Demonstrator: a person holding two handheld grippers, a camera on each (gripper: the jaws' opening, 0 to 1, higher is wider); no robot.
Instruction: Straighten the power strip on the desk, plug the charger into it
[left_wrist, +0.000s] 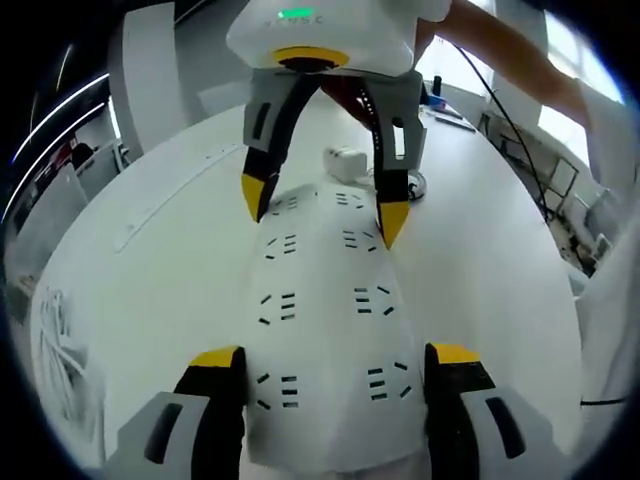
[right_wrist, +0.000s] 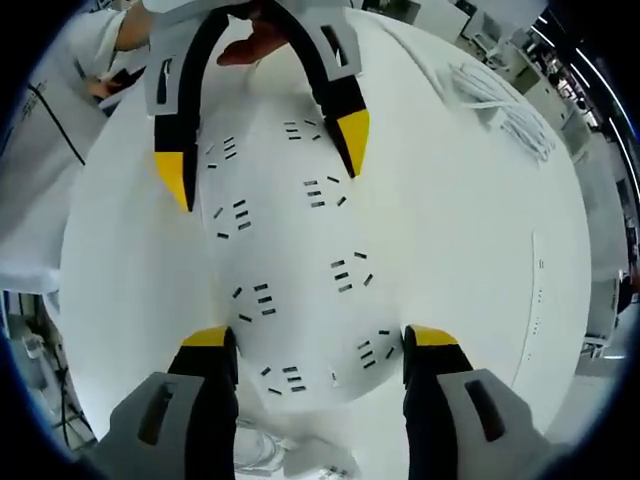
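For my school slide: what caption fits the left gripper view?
Two grippers, left and right, straddle a white power strip on a desk.

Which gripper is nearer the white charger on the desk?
Right. The right gripper straddles the power strip's far end, beside the charger; the left gripper straddles the opposite end.

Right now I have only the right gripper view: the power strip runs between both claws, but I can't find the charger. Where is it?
Observer: In the left gripper view the charger lies on the desk, just past the far end of the power strip, beyond the right claw and apart from the strip.
Operator: Anything lying beside it?
Observer: A small round object sits close by, to the charger's right in that view. It is too small to identify.
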